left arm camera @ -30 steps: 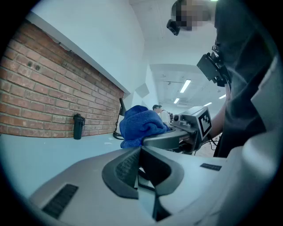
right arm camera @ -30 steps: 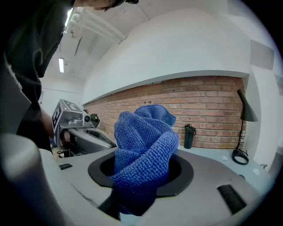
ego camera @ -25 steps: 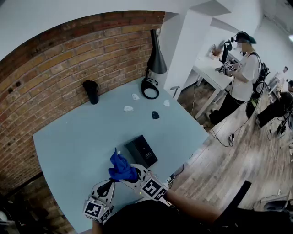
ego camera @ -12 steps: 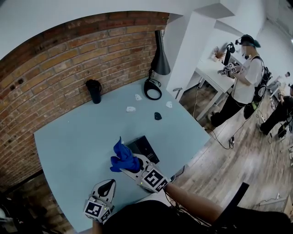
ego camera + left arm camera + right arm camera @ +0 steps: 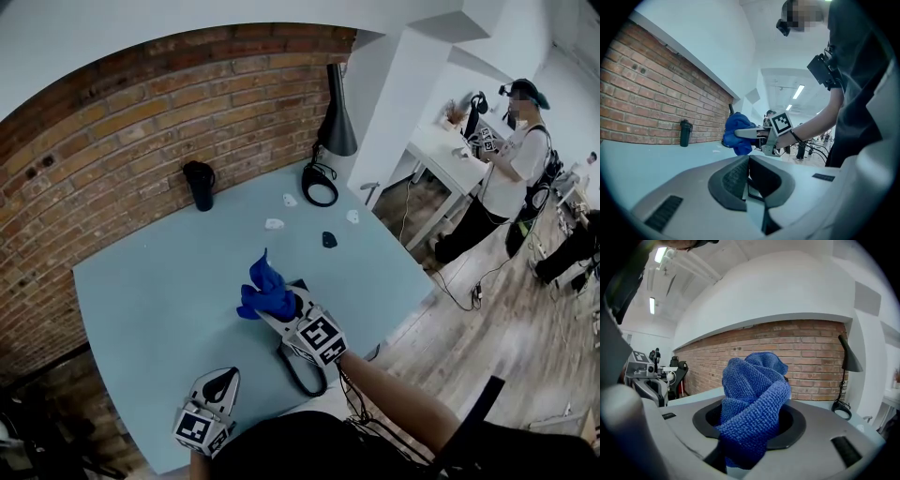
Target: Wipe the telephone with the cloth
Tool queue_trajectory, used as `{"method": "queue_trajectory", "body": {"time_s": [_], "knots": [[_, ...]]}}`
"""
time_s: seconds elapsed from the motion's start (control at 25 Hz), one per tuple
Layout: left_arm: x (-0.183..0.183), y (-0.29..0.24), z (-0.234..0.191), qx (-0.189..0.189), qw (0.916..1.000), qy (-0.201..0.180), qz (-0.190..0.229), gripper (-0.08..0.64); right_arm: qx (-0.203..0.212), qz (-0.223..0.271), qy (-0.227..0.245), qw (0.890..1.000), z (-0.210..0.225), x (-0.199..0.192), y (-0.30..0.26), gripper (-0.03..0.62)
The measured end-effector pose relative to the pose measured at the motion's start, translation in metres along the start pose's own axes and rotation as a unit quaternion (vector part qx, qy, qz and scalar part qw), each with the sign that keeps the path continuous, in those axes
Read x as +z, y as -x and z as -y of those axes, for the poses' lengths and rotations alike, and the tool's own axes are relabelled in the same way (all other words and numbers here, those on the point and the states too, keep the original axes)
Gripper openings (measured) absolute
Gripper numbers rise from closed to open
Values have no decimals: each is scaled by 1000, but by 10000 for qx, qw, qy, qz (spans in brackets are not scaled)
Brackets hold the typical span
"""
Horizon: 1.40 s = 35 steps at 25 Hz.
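Note:
My right gripper [image 5: 272, 304] is shut on a bunched blue cloth [image 5: 266, 289] and holds it over the middle of the pale blue table [image 5: 159, 281]. The cloth [image 5: 752, 413] fills the space between its jaws in the right gripper view. The black telephone [image 5: 299, 296] lies right under that gripper, and only a sliver of it shows. My left gripper [image 5: 222, 377] hangs at the table's front edge, shut with nothing in it. The left gripper view looks past its own shut jaws at the cloth [image 5: 738, 133] held out ahead.
A black cup [image 5: 199, 185] stands by the brick wall. A black lamp [image 5: 336, 122] has its ring base [image 5: 321, 185] at the far corner. Small white scraps [image 5: 274, 224] and a black piece [image 5: 329, 239] lie nearby. A black cord loop [image 5: 300, 373] hangs near the front edge. A person [image 5: 511, 159] stands at a white table.
My right gripper has carried the cloth forward, away from the front edge, and now covers the telephone. The left gripper has stayed where it was.

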<state>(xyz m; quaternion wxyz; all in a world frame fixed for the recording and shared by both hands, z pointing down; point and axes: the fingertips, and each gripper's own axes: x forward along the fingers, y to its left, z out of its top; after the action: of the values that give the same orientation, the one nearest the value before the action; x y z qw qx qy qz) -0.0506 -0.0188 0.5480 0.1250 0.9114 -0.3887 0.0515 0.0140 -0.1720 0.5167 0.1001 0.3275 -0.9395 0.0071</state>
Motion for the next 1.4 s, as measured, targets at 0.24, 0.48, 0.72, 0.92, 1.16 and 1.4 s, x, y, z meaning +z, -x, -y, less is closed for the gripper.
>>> {"method": "queue_trajectory", "body": {"time_s": [0.24, 0.48, 0.72, 0.92, 1.16, 1.4], "knots": [[0, 1, -2, 39, 10000, 59, -59, 0, -190, -347, 47, 9992, 12, -25, -8, 216], [0, 3, -9, 114, 9999, 97, -10, 0, -394, -654, 51, 9971, 27, -48, -15, 216], [-1, 4, -13, 219, 9996, 170, 30, 0, -525, -915, 74, 9944, 44, -67, -19, 216], [-2, 5, -15, 254, 9995, 175, 25, 0, -734, -1238, -7, 9896, 58, -89, -23, 216], [-2, 7, -15, 300, 9994, 185, 21, 0, -905, -1560, -1, 9836, 68, -113, -24, 216], [-6, 3, -12, 243, 9996, 171, 25, 0, -1009, -1754, -134, 9792, 71, -125, -30, 216]]}}
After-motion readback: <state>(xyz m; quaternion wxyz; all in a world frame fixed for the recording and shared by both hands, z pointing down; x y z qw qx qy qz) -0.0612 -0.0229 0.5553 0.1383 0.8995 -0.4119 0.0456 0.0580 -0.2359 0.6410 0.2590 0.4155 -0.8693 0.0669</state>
